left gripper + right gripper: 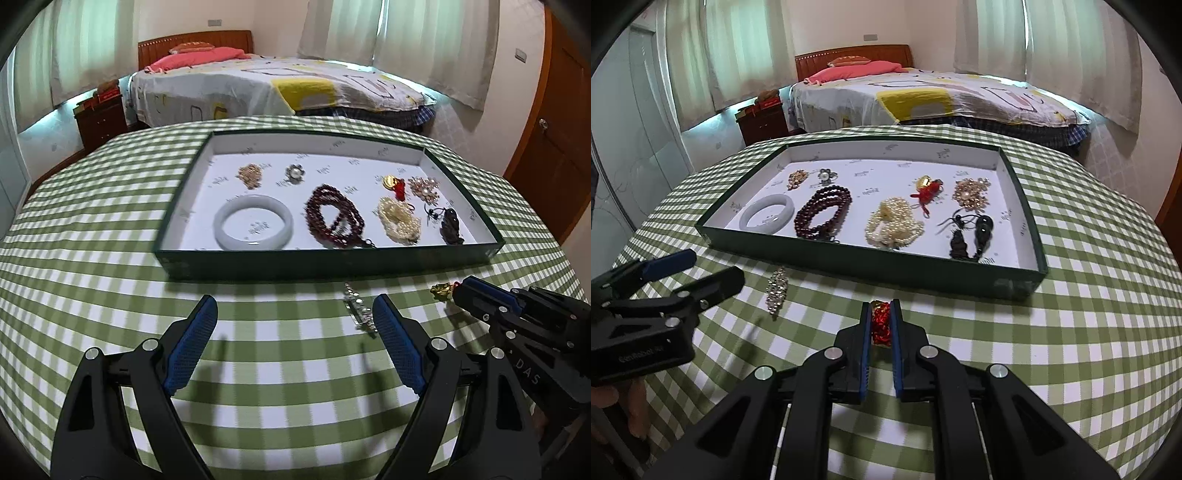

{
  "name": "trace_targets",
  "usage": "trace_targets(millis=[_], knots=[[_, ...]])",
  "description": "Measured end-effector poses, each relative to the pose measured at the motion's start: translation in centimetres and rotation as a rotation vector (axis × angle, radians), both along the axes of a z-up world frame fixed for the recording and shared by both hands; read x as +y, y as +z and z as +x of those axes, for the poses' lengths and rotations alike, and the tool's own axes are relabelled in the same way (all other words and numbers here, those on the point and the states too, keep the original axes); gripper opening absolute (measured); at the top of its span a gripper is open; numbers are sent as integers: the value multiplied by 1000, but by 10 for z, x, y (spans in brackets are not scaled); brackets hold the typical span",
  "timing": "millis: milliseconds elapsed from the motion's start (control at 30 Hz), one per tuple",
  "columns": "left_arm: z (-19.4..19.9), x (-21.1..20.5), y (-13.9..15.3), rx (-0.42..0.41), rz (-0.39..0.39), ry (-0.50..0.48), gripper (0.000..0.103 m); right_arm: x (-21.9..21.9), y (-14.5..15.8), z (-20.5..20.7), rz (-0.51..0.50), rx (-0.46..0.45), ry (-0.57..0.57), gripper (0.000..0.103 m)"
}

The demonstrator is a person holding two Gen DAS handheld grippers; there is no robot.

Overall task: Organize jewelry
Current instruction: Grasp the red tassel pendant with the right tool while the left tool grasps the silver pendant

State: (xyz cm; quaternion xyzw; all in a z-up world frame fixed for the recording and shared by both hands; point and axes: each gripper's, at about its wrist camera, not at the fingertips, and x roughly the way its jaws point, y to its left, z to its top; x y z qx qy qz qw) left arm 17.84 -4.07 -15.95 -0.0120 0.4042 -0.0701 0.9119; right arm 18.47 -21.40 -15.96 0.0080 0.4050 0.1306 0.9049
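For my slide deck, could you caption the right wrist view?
Right gripper clamps a red-and-gold charm on the checked tablecloth, before the jewelry tray.

A bed with a wooden headboard stands at twelve o'clock, pale curtains behind, a wooden door at three o'clock.

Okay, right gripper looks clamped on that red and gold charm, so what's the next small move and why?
Probably lift the right gripper a little and carry the red and gold charm forward over the green tray's near wall. Its jaws are shut on the charm, which is down at the checked tablecloth, short of the tray. The left gripper is open and empty beside the silver brooch.
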Motion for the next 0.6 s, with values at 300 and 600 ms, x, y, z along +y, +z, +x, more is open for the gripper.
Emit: trace_targets(millis=[300, 600], knots=[[17, -22, -17, 51, 21, -48, 73, -8, -5, 2, 32, 10, -13, 10], [17, -22, -19, 57, 12, -89, 42, -10, -7, 3, 42, 15, -15, 10]])
